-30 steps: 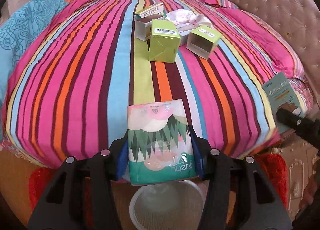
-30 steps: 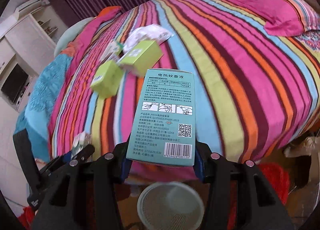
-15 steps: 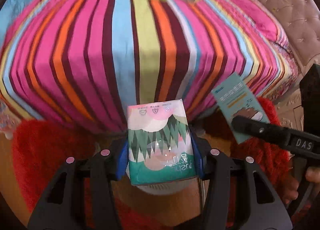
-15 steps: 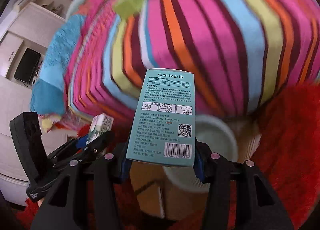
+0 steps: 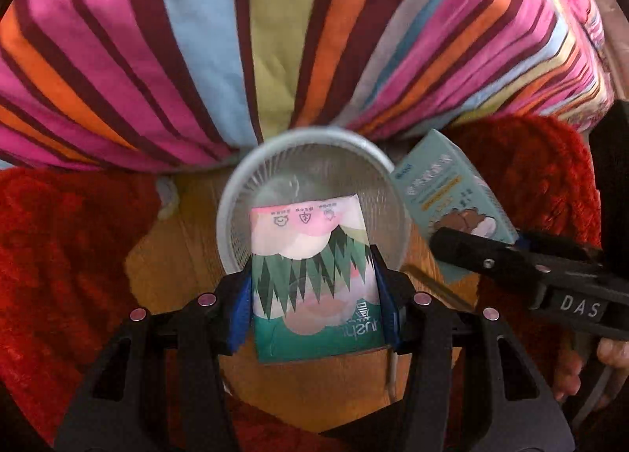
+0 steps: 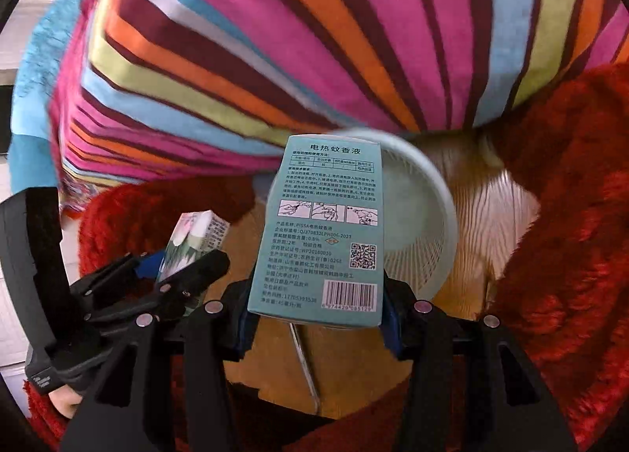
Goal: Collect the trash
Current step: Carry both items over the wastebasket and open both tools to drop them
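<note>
A bed draped in a cotton cover striped pink, maroon, orange, pale blue and yellow-green fills the upper part of both views. Below its hanging edge lies a floor of warm honey-coloured wood planks, flanked on either side by shaggy bright red rug. Beside the striped cover, at its left in the right wrist view, hangs turquoise patterned fabric. Soft, even light.

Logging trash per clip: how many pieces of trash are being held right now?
2. The tissue pack is in the left gripper above the waste basket; the teal box is in the right gripper beside it.
</note>
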Tool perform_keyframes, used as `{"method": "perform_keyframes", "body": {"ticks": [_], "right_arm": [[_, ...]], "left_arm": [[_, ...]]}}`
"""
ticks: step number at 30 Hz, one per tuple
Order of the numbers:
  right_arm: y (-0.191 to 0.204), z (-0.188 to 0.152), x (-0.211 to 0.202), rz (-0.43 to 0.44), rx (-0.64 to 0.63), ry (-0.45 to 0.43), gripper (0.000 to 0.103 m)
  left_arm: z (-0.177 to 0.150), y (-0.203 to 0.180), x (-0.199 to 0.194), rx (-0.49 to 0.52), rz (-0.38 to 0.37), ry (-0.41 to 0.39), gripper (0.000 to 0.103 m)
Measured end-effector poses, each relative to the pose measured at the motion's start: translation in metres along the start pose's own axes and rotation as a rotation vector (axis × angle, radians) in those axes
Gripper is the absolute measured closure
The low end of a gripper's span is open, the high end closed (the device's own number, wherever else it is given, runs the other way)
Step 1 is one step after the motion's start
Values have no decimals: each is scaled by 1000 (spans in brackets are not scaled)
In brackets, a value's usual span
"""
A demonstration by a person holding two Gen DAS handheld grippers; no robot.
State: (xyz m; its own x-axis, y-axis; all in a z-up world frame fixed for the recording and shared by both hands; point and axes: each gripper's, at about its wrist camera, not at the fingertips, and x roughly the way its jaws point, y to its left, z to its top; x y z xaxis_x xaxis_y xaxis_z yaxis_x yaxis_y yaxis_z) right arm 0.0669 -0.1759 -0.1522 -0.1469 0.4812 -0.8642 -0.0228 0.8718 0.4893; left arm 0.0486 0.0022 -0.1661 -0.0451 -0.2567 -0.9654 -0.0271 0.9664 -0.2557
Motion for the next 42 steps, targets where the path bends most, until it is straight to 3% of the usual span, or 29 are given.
{"method": "perform_keyframes", "body": {"ticks": [5,14,16,18,20,22,27,42], "right_arm": [[3,2,18,-39,-10,61,55],[-3,11,34,-65,18,79,55],[-6,14,40,-90,43,97,53],[-11,14,44,-86,75,118,39],[-10,14,44,-77,78,114,36],[-6,13,43,-75,71,107,30],[-5,12,42,-71,70,102,26],[-5,12,32,-67,69,53,25]], "left_arm": [[3,6,14,-18,1,70,51],[8,11,33,-58,7,153,50],[9,13,39,-74,3,176,46],[9,17,43,-93,11,193,30],[9,20,44,-108,25,195,24],[10,23,44,-127,4,195,24],[9,26,43,-144,5,197,24],[10,17,29,-104,39,124,24]]}}
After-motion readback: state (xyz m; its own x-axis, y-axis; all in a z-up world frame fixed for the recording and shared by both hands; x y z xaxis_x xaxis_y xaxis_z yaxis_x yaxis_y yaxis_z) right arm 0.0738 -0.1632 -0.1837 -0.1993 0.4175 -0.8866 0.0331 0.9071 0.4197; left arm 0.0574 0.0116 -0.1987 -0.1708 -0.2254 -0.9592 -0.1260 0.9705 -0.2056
